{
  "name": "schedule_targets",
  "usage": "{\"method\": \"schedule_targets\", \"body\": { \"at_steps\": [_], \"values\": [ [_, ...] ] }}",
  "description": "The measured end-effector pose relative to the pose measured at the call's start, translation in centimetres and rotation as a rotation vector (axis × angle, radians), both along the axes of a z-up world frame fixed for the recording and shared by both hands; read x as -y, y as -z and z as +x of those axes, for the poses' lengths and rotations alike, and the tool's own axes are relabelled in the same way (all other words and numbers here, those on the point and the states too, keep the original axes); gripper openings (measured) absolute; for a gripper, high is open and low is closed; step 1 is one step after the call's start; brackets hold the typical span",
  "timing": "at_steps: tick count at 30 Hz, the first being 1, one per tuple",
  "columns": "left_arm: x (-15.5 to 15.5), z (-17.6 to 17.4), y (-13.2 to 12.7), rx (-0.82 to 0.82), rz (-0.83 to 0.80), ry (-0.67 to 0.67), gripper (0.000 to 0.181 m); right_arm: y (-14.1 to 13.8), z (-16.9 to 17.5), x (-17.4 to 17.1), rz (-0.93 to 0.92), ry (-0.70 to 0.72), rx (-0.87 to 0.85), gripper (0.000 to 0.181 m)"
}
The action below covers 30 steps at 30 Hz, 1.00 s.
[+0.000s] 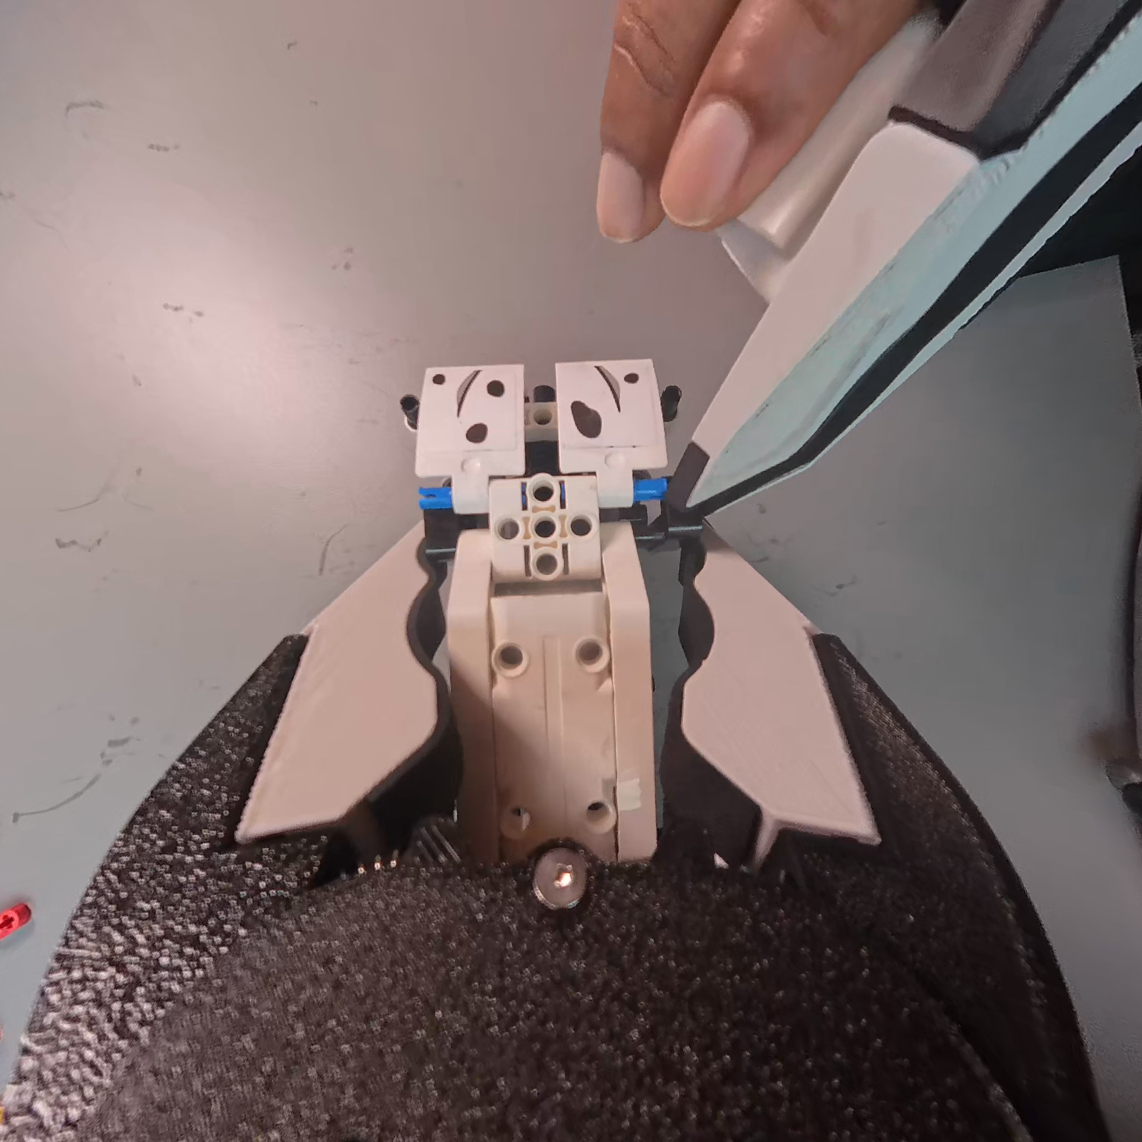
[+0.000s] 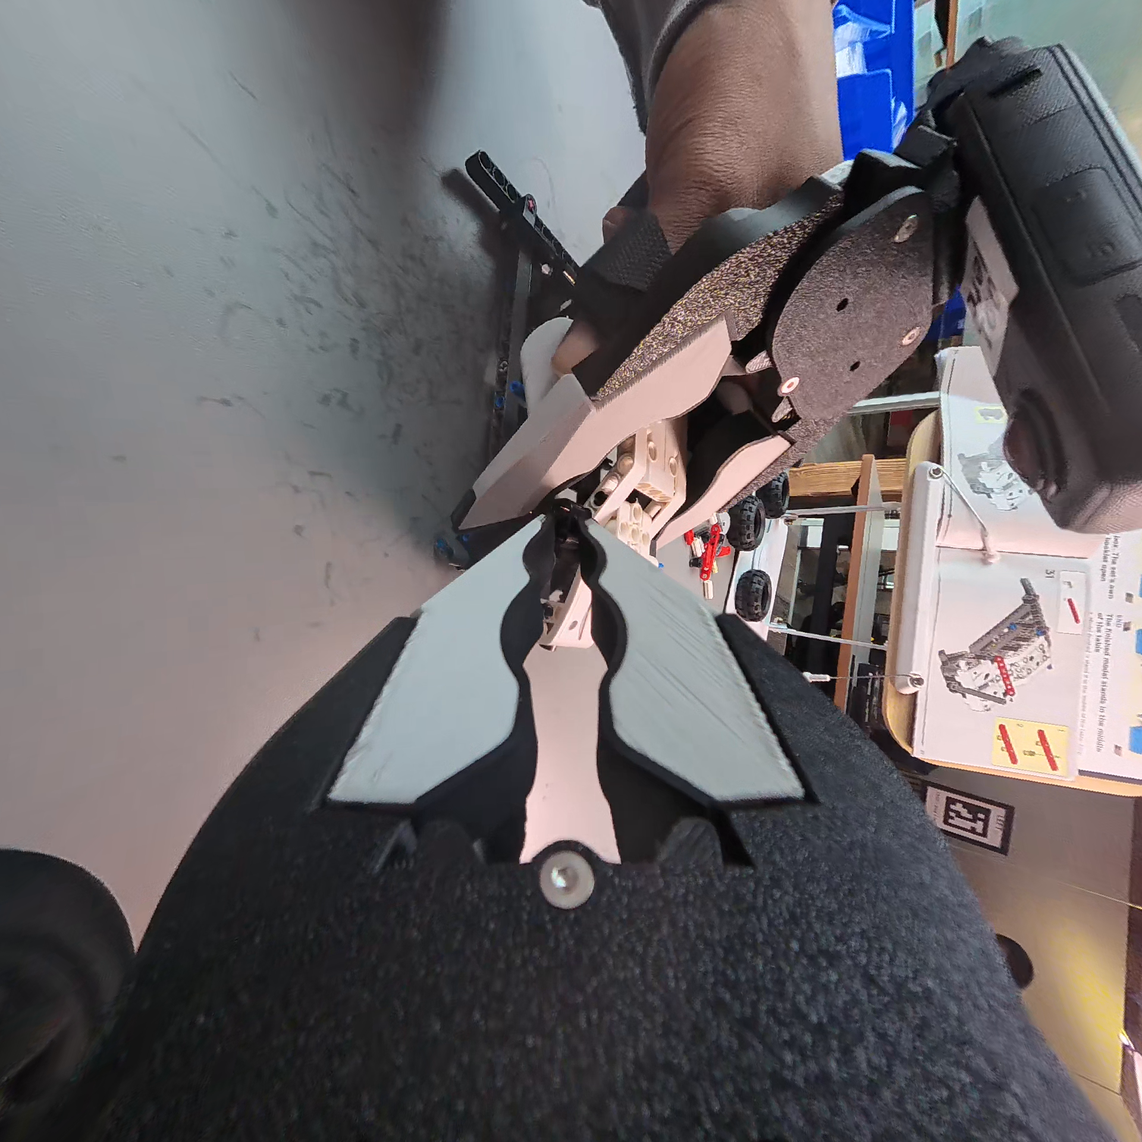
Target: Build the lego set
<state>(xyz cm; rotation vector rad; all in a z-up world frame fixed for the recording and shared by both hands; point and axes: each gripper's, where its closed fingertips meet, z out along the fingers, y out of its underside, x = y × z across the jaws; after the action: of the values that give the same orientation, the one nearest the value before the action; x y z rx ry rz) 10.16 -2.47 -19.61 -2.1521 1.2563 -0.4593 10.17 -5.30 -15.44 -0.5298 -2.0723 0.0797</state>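
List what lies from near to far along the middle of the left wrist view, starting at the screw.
Silver screw → long white block clamped in the left gripper → cross-shaped white connector → blue pin → two spotted white panels → grey table.

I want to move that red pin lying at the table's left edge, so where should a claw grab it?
Grip the small red plastic pin across its narrow middle, coming straight down from above: it lies flat on the grey table, so its long sides are open. Its end is cut off by the frame.

Scuffed grey tabletop [image 1: 216,309], blue storage bins [image 2: 871,93], wooden shelf [image 2: 828,479]
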Motion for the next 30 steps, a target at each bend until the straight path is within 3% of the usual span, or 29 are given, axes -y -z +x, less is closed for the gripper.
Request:
{"method": "schedule_targets", "body": {
  "at_steps": [8, 11, 15, 25, 30],
  "values": [
    [-0.2, 0.1, 0.0, 0.007, -0.004, -0.022, 0.076, -0.6, 0.0, -0.4, 0.049, 0.040, -0.059, 0.020],
    [-0.2, 0.1, 0.0, 0.016, -0.012, -0.033, 0.076, -0.6, 0.1, -0.5, 0.077, 0.058, -0.110, 0.019],
    [-0.3, 0.2, 0.0, 0.018, -0.012, -0.042, 0.076, -0.2, 0.5, -0.4, 0.097, 0.068, -0.150, 0.000],
    [-0.2, 0.2, -0.1, 0.027, -0.021, -0.036, 0.076, 0.5, 0.8, -0.7, 0.160, 0.058, -0.158, 0.013],
    [-0.2, 0.2, -0.1, 0.036, -0.028, -0.038, 0.076, 0.2, 0.4, -0.9, 0.232, 0.048, -0.194, 0.007]
  ]
}}
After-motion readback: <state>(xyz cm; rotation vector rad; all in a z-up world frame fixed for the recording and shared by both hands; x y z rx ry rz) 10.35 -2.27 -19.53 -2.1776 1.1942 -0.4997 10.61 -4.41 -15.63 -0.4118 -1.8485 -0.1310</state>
